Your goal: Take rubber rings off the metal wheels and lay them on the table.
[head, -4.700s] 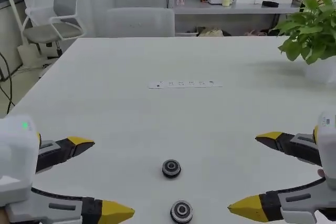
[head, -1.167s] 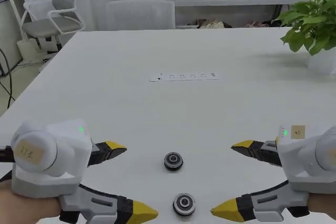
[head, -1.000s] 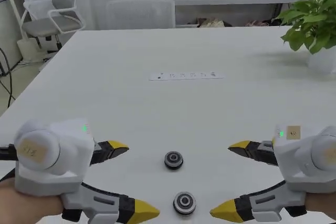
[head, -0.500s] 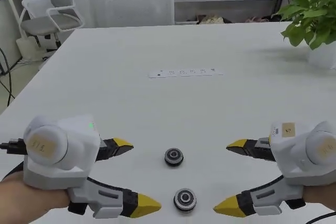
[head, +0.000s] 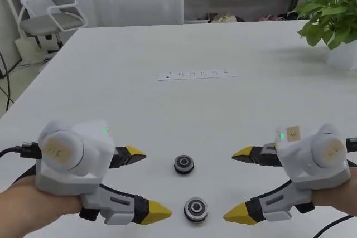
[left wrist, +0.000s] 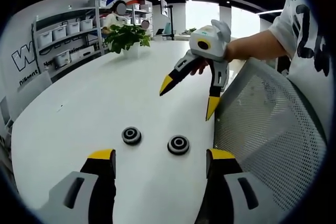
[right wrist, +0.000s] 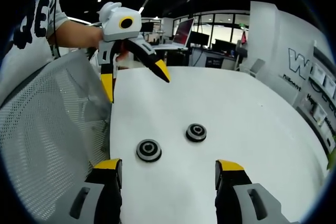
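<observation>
Left gripper [head: 152, 182]: jaws spread wide, nothing between them, touching nothing; right gripper [head: 233, 184]: likewise wide apart and empty; the two face each other low over the white table [head: 167, 110]; two metal wheels lie flat on it between them, far wheel [head: 183, 164] and near wheel [head: 196, 208], near each other but not touching; each carries a dark rubber ring around its rim; in both gripper views the wheels sit just ahead of the yellow jaw tips, untouched.

Two metal wheels [right wrist: 148, 150] [right wrist: 196, 132] on table [right wrist: 236, 108], right hand-held gripper [right wrist: 169, 165] spread
</observation>
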A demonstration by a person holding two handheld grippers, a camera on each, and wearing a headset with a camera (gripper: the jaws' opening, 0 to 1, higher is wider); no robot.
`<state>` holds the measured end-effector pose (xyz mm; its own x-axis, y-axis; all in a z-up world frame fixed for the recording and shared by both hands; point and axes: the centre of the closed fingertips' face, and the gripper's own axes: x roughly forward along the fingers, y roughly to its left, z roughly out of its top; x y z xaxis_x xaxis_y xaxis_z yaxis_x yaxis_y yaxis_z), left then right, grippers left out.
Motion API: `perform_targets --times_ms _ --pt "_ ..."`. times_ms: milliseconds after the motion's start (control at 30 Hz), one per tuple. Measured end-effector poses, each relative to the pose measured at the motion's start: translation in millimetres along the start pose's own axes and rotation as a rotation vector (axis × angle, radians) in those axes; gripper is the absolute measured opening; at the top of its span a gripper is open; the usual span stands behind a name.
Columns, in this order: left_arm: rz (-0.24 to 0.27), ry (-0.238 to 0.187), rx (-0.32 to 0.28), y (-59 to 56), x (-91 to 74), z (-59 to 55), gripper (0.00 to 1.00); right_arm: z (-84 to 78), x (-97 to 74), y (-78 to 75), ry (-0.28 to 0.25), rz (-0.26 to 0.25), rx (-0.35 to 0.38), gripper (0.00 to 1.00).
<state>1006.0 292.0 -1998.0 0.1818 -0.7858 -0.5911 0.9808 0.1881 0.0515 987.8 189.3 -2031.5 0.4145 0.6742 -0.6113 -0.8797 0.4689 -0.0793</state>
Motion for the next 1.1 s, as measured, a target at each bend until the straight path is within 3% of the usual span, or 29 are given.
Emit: perform_targets --times_ms 433,733,1100 --pt "-0.034 0.033 0.016 -1.2 13.1 -2.9 0.61 -5.6 6.8 3.6 0.027 0.045 -0.032 0.65" --pt "-0.053 0.039 0.02 -1.7 19.1 -4.2 0.56 -3.7 11.1 4.3 0.014 0.069 -0.035 0.58" --pt "-0.091 0.052 0.031 -9.5 29.7 -6.4 0.51 -5.8 18.1 8.7 0.02 0.113 -0.027 0.5"
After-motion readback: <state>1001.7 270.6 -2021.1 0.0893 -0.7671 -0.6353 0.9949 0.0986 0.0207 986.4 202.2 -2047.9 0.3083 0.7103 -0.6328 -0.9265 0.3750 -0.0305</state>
